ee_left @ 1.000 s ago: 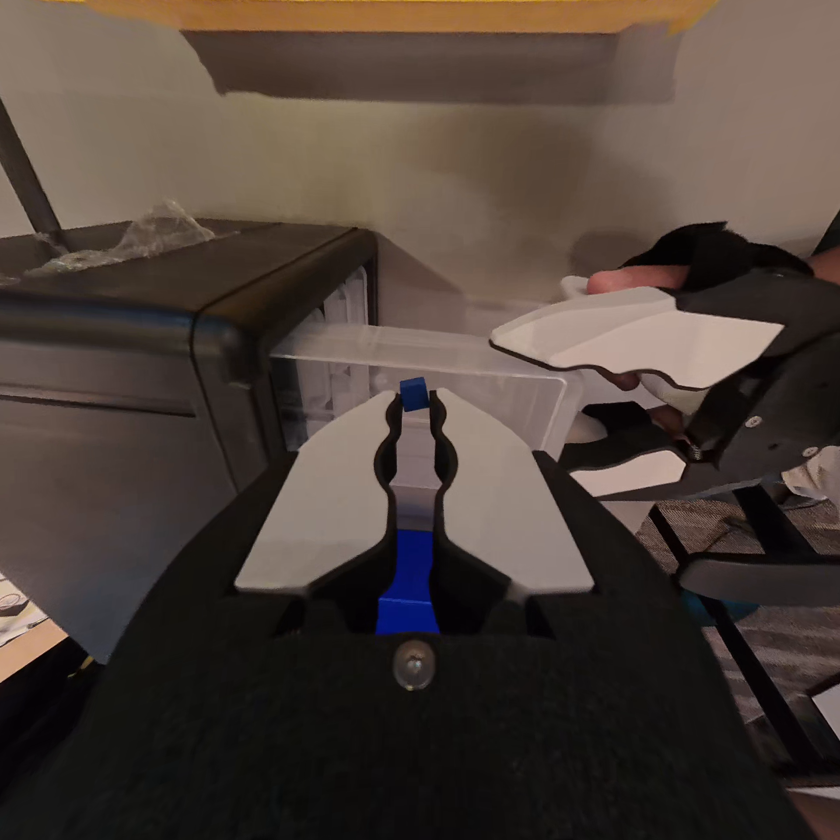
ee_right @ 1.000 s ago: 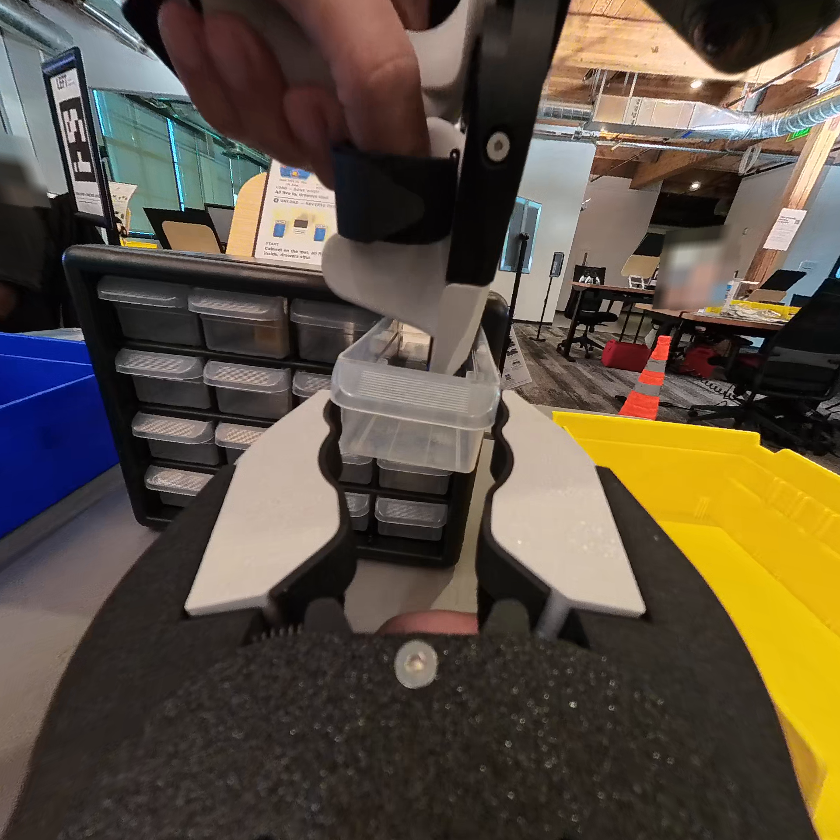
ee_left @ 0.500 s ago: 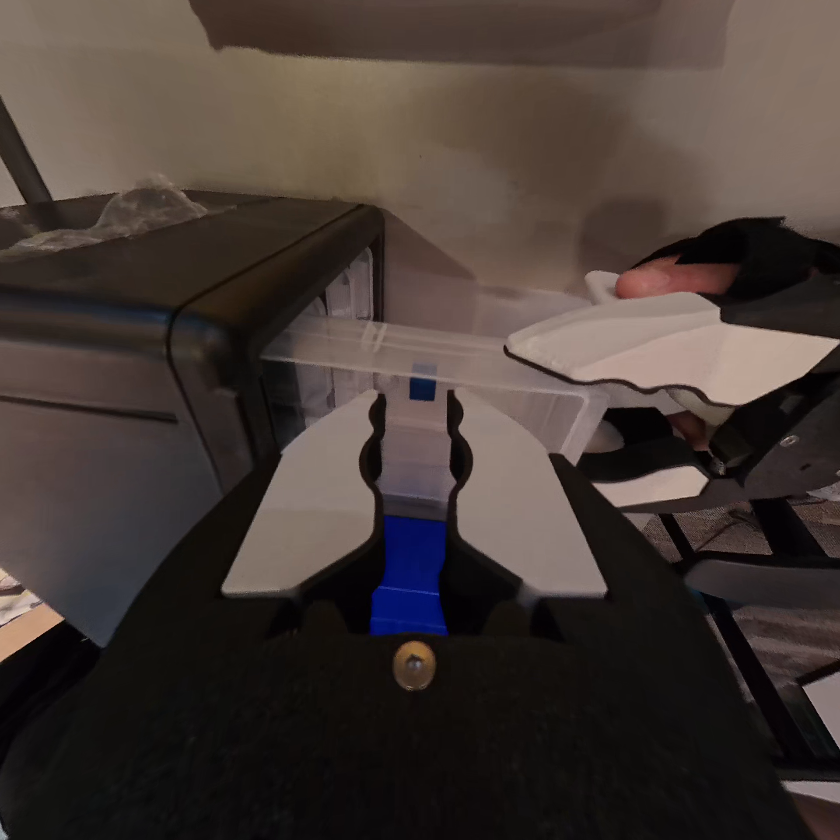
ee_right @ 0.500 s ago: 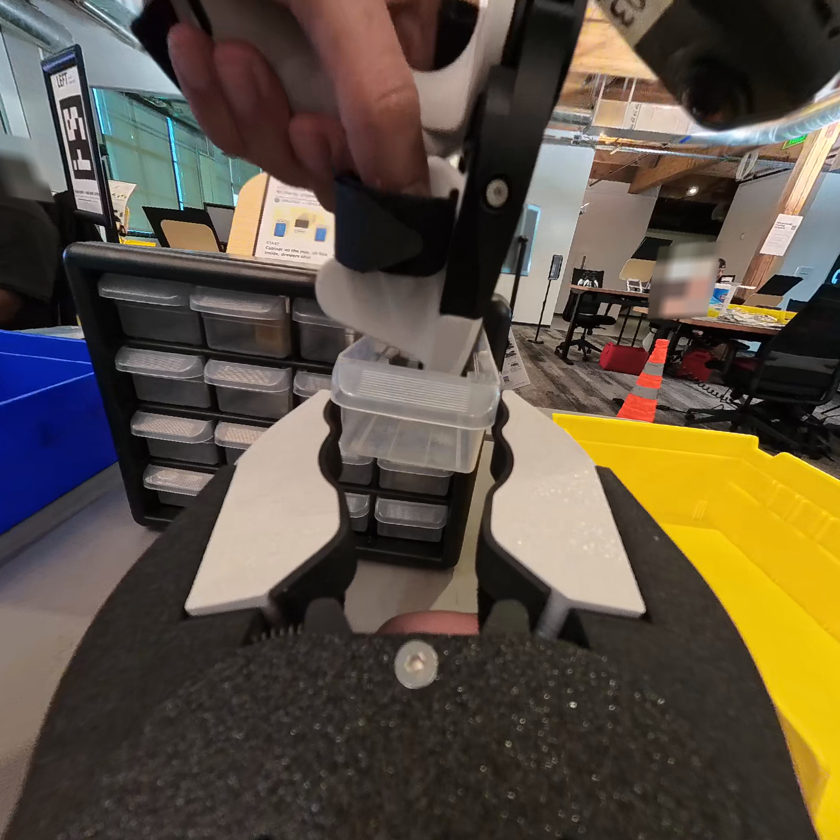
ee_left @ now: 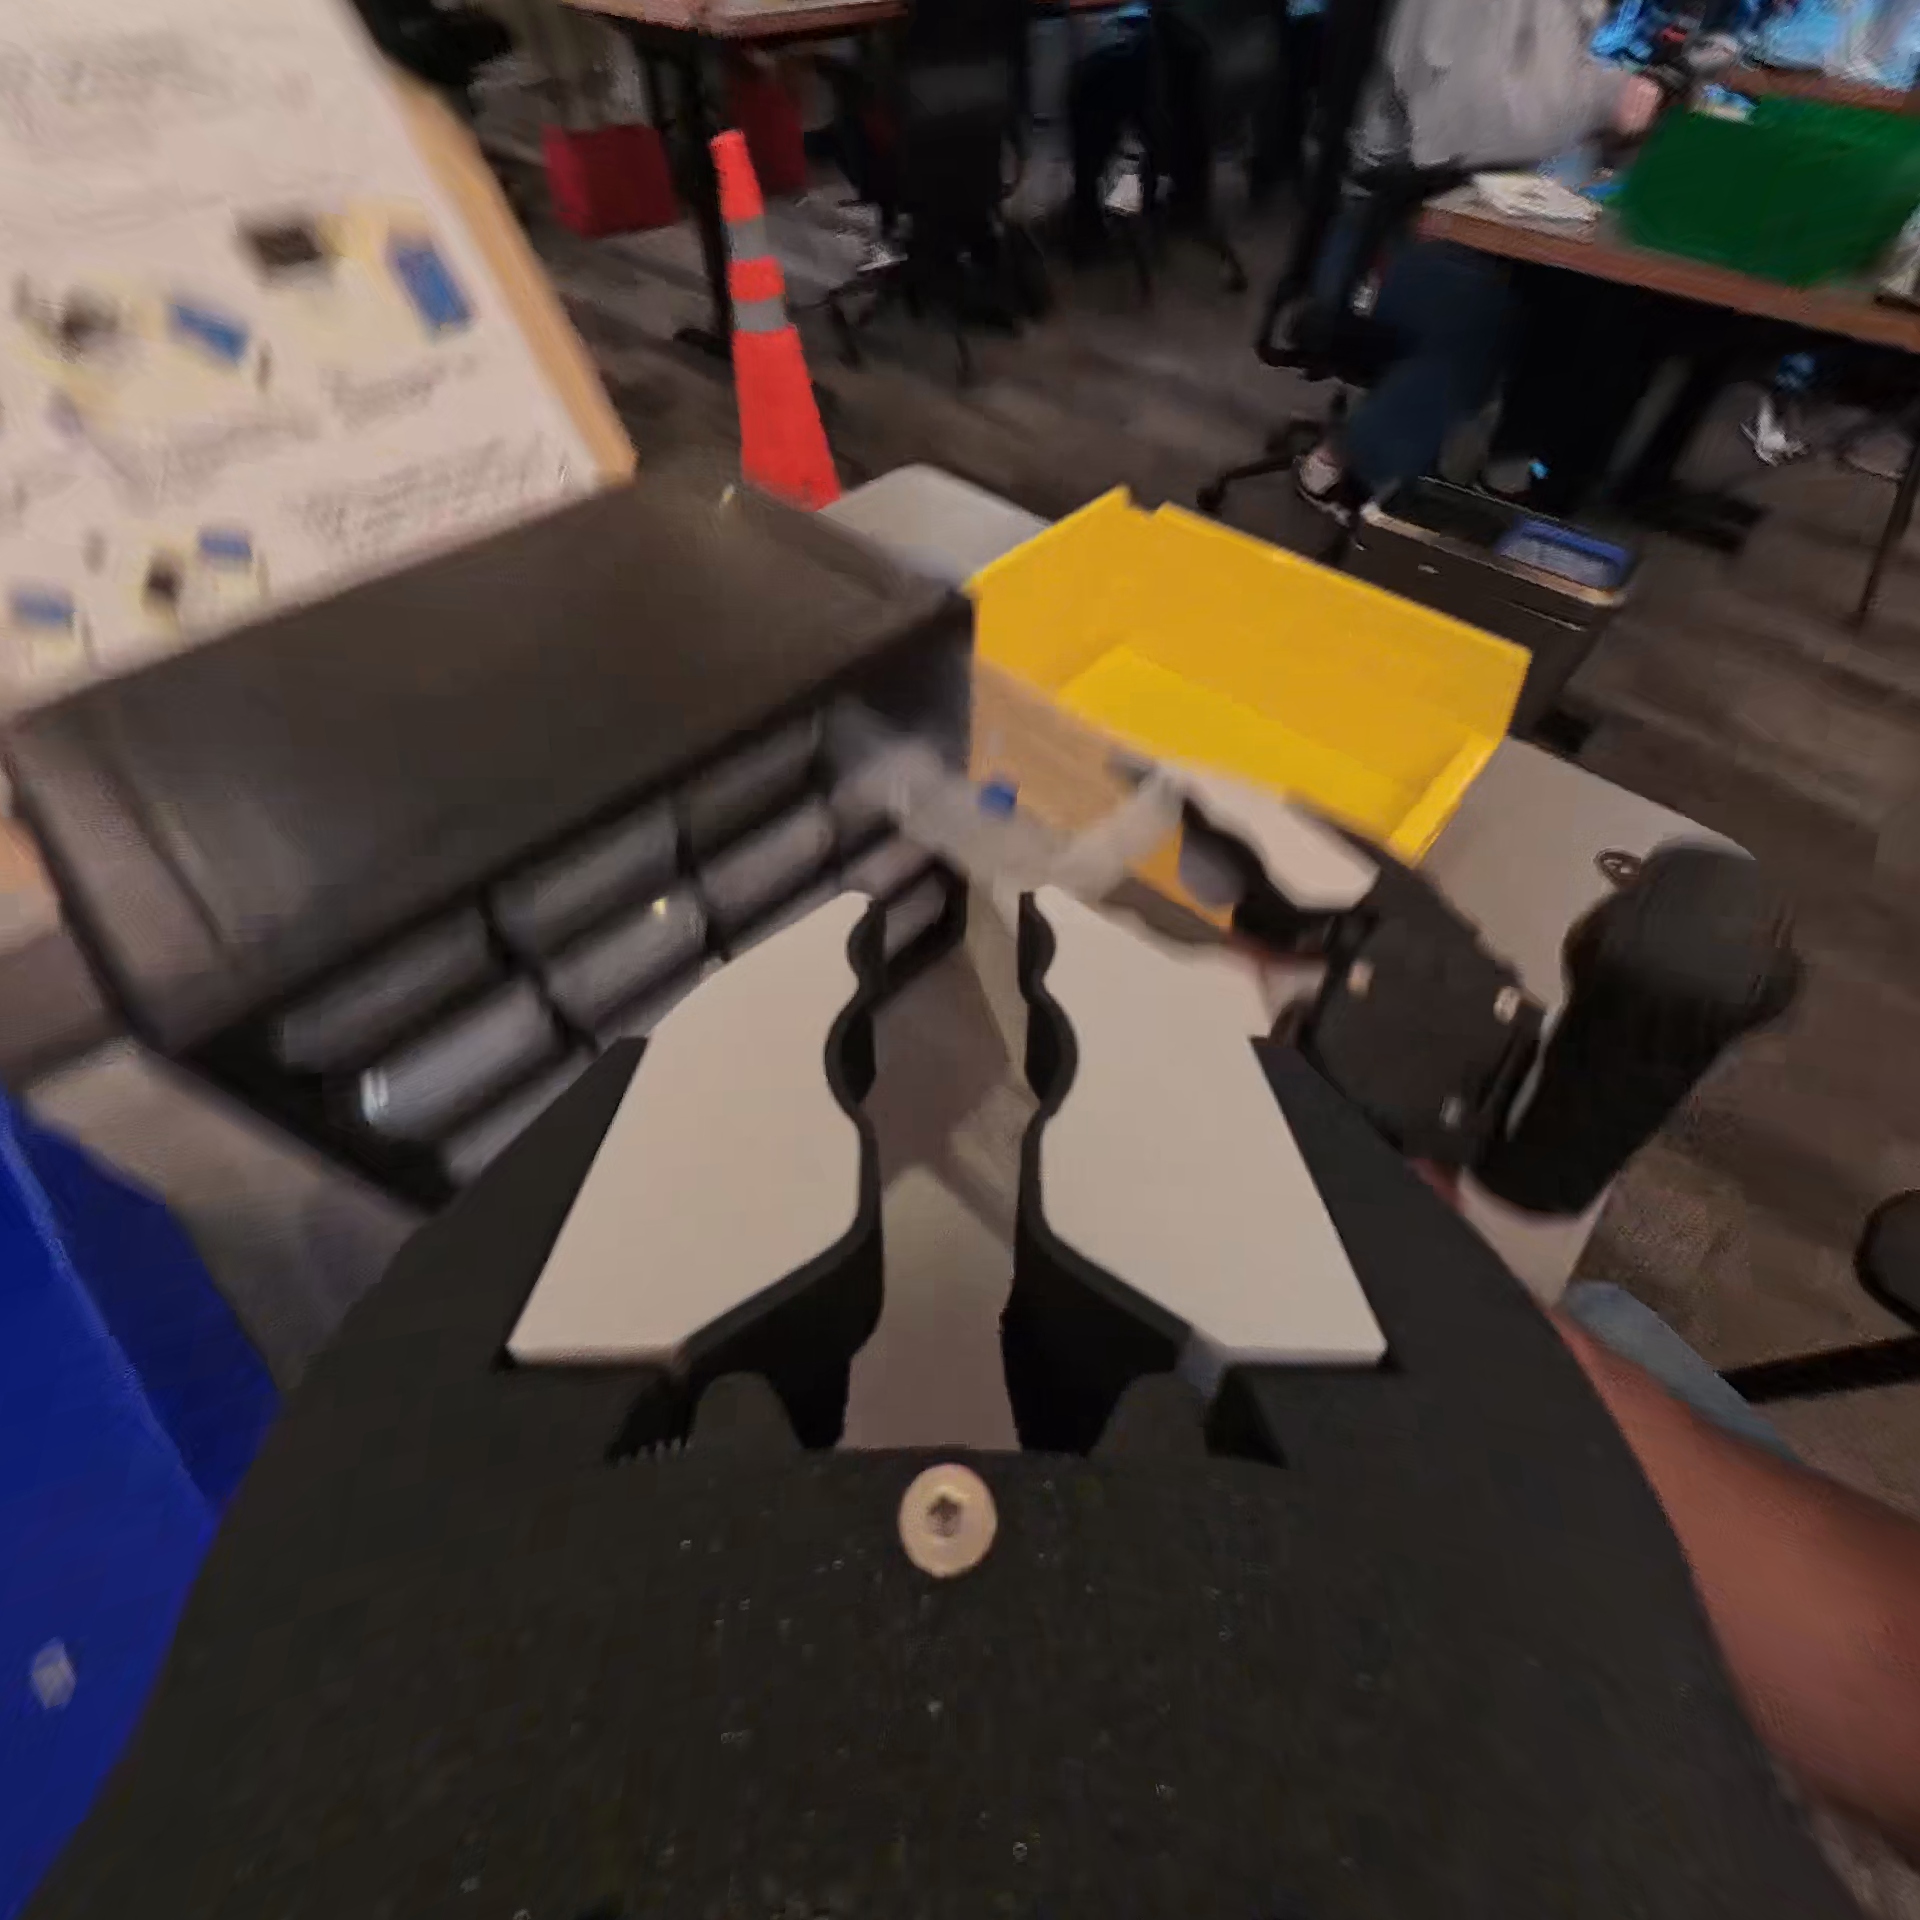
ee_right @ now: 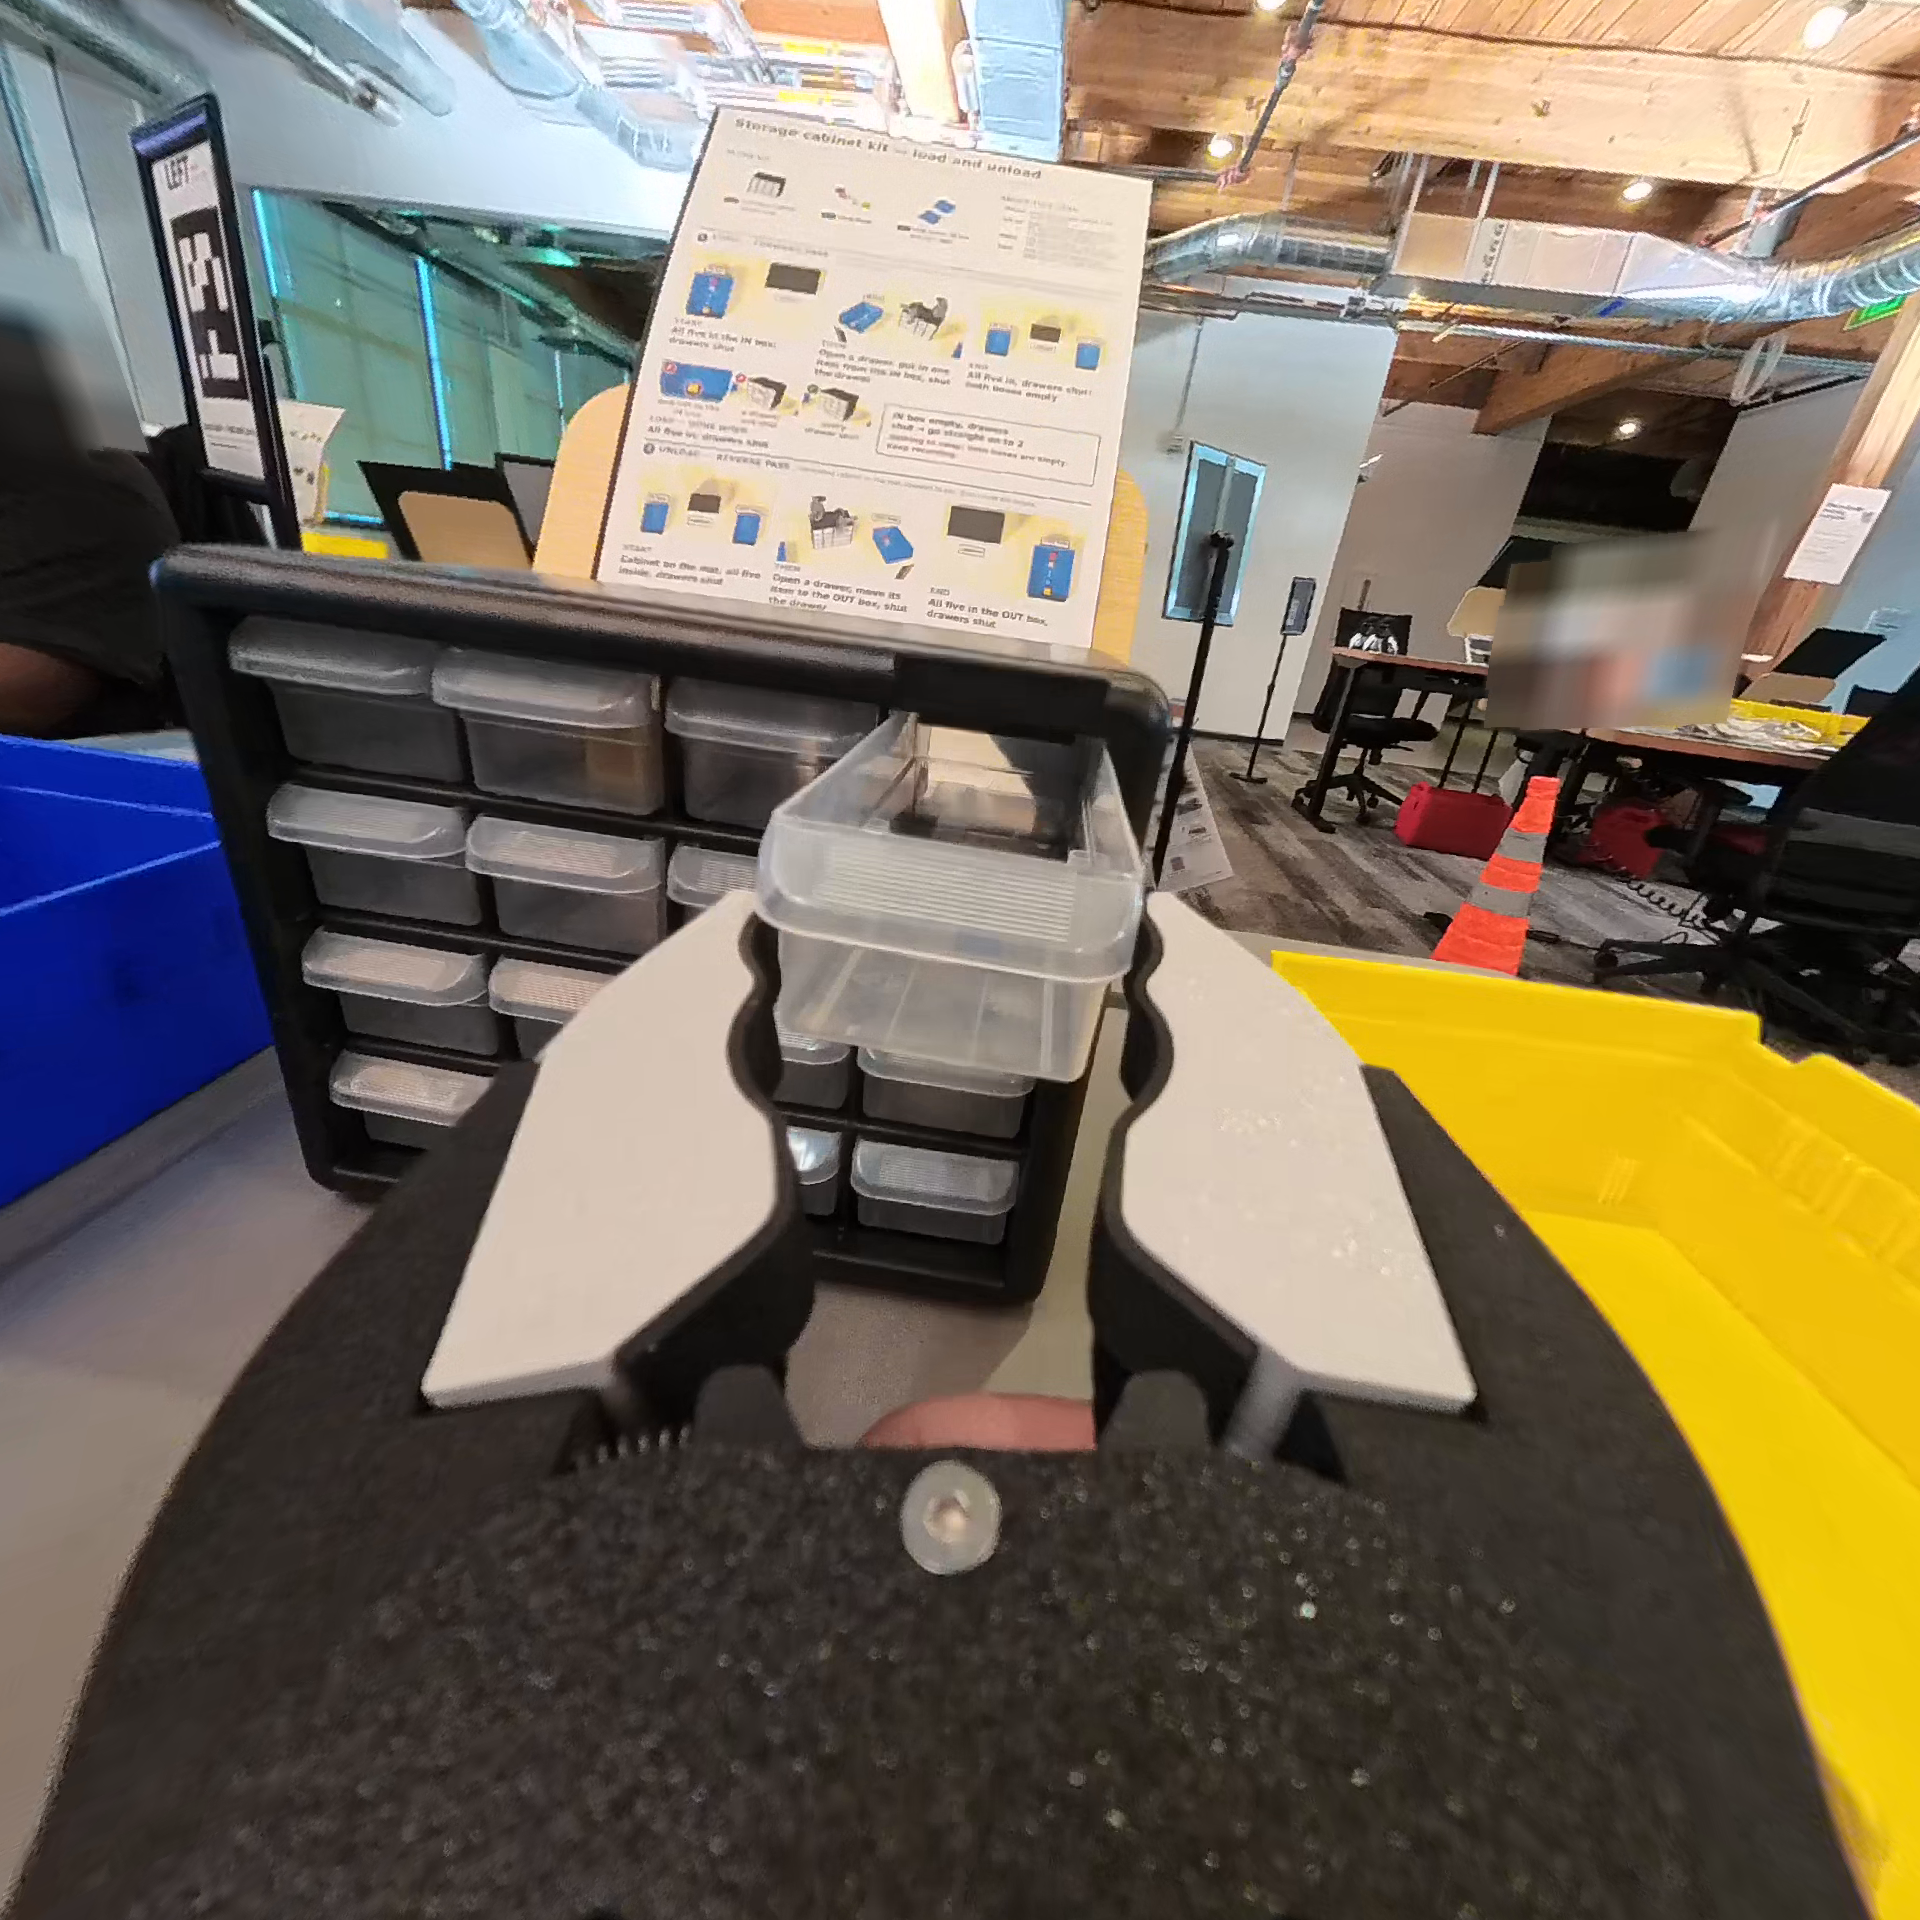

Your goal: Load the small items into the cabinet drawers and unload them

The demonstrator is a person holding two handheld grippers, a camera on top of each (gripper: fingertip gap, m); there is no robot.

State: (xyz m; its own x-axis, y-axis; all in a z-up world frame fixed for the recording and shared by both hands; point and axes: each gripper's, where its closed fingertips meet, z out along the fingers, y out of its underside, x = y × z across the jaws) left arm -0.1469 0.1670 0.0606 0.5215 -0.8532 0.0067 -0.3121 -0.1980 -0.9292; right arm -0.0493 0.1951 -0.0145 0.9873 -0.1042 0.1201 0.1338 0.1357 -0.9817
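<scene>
The black drawer cabinet (ee_left: 468, 727) stands on the grey table. Its top right clear drawer (ee_right: 945, 883) is pulled out, and it shows blurred in the left wrist view (ee_left: 935, 800). A small blue item (ee_left: 997, 798) lies inside the drawer and shows faintly through the drawer front (ee_right: 977, 943). My right gripper (ee_right: 945, 925) is shut on the drawer front, one finger on each side; it also shows in the left wrist view (ee_left: 1195, 862). My left gripper (ee_left: 945, 914) is open and empty, held high above and in front of the cabinet.
A yellow bin (ee_left: 1247, 644) (ee_right: 1662, 1143) sits right of the cabinet, a blue bin (ee_left: 104, 1403) (ee_right: 104, 935) left of it. An instruction board (ee_right: 883, 364) leans behind the cabinet. An orange cone (ee_left: 774, 364), chairs and desks stand beyond the table.
My left gripper opened, dropped the blue item into the drawer, then rose up and away from it. My right gripper kept its hold on the drawer front.
</scene>
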